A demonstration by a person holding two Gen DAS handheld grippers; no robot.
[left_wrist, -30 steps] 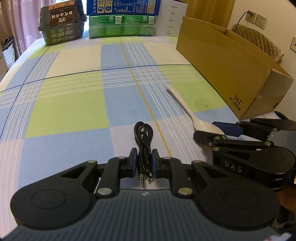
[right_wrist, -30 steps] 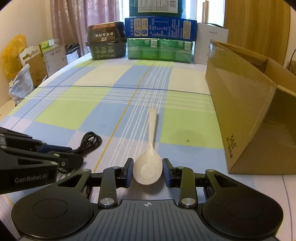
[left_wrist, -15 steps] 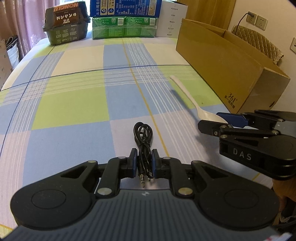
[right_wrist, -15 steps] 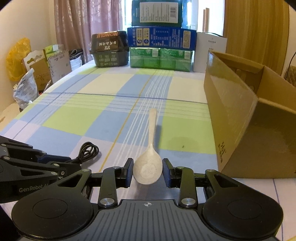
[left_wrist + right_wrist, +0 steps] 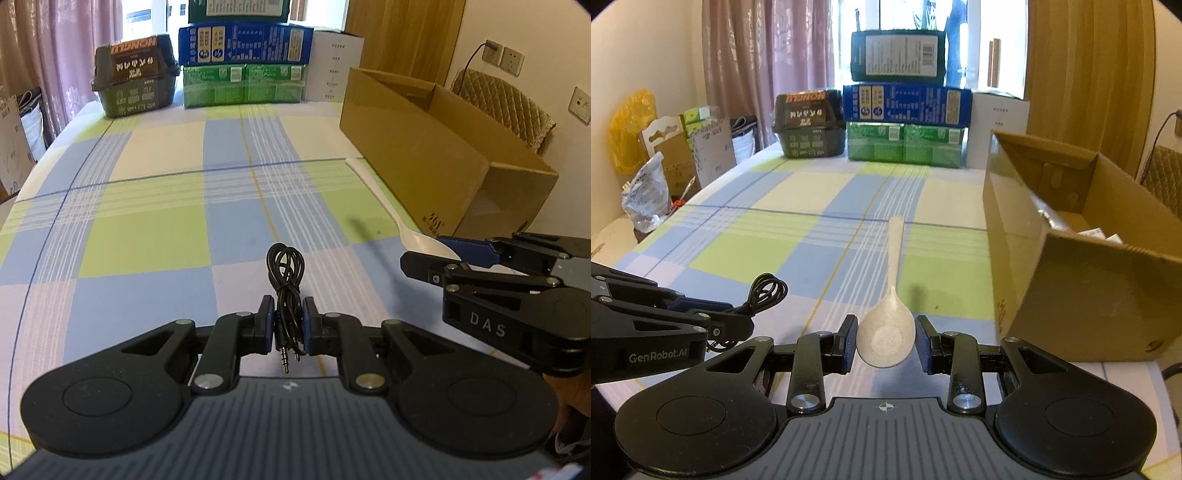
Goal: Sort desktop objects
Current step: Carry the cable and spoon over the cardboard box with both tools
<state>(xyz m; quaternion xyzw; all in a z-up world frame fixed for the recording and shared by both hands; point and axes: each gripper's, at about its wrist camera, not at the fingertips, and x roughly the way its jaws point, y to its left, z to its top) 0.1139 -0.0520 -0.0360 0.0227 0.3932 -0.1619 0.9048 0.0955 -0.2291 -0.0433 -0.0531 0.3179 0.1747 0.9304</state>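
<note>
Both grippers were held level above the checked tablecloth (image 5: 147, 236): left gripper (image 5: 288, 326) clamped on the coiled audio cable (image 5: 286, 273), right gripper (image 5: 885, 341) pinching the speckled spoon (image 5: 888, 325) by its bowl.

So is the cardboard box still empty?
No, the right wrist view shows a few pale items already lying inside the cardboard box near its far end.

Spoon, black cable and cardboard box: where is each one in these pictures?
spoon (image 5: 885, 334), right wrist view, on its bowl between the fingers.
black cable (image 5: 285, 264), left wrist view, on its coiled loop.
cardboard box (image 5: 1082, 306), right wrist view, on its near end wall.
</note>
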